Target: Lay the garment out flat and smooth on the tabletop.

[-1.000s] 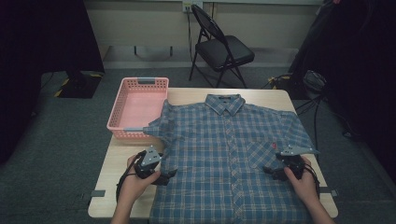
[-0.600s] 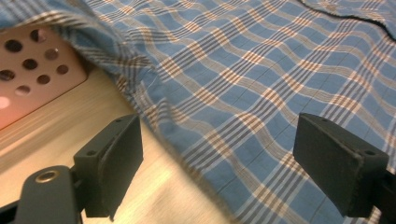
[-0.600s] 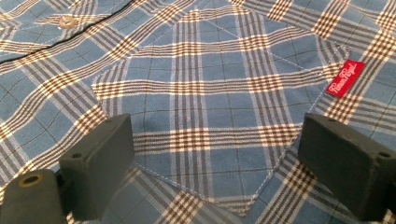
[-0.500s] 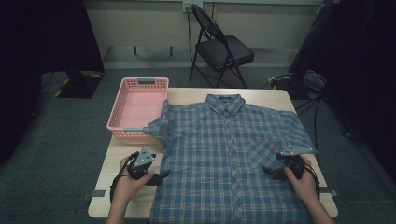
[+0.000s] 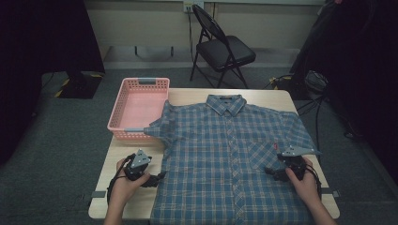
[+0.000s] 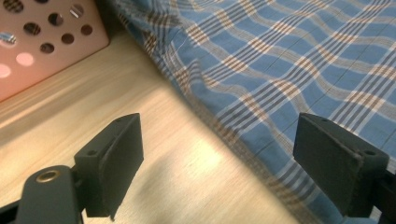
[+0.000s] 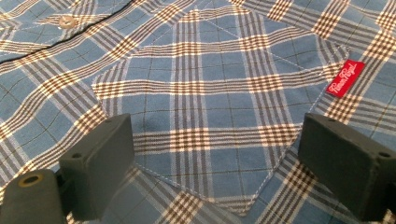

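— Lying flat on the wooden table (image 5: pixel 192 95) was a blue checked shirt (image 5: pixel 230 159), wasn't it?

— Yes. It was spread out, front side up, with its collar at the far end. One sleeve lay over the edge of a pink basket (image 5: pixel 138 105) that sat at the far left of the table.

— Where was the left gripper (image 5: pixel 152 178)?

— It was low by the shirt's left edge, held in the person's left hand (image 5: pixel 124 185). Its jaws were wide apart. One was over bare wood and the other was over the cloth, right at the hem.

— Was it touching the shirt?

— I could not tell from the left gripper view; it looked very close.

— And the right gripper (image 5: pixel 274 172)?

— It was on the right side of the shirt, in the right hand (image 5: pixel 302 180). Its jaws were wide apart too — nothing was between them but the chest pocket (image 7: pixel 219 116) below. A little red label (image 7: pixel 345 78) was sewn at the pocket's corner.

— What else was there?

— A black folding chair (image 5: pixel 223 44) stood on the floor behind the table.
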The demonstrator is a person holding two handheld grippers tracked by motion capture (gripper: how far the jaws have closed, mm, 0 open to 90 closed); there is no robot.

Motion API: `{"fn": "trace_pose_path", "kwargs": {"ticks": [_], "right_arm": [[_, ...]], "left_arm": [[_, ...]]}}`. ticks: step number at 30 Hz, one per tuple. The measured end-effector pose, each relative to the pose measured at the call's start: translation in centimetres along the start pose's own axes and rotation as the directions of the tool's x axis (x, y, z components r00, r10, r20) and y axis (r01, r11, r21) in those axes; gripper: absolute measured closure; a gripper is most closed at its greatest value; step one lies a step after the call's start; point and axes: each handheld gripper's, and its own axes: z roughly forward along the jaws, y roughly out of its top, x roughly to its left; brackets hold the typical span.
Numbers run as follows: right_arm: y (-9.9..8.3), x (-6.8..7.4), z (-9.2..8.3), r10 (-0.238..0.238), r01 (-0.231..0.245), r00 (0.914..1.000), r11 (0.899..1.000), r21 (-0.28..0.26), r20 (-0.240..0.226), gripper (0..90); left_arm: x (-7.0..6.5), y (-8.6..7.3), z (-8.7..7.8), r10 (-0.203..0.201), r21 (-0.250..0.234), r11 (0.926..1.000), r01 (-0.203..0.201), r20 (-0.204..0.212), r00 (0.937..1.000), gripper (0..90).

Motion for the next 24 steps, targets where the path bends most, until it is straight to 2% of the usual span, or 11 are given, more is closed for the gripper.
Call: {"fn": "trace_pose_path", "kwargs": {"ticks": [9, 24], "right_arm": [[0.0, 0.0, 0.0, 0.000, 0.000, 1.0000, 1.000, 0.000, 0.000, 9.7], [0.0, 0.0, 0.0, -0.001, 0.001, 1.0000, 1.000, 0.000, 0.000, 9.7]], "left_arm": [[0.6, -0.7, 0.1, -0.020, 0.011, 0.9997, 0.020, -0.010, 0.9998, 15.7], [0.9, -1.1, 0.2, -0.019, 0.031, 0.9993, 0.020, -0.009, 0.9998, 15.6]]}}
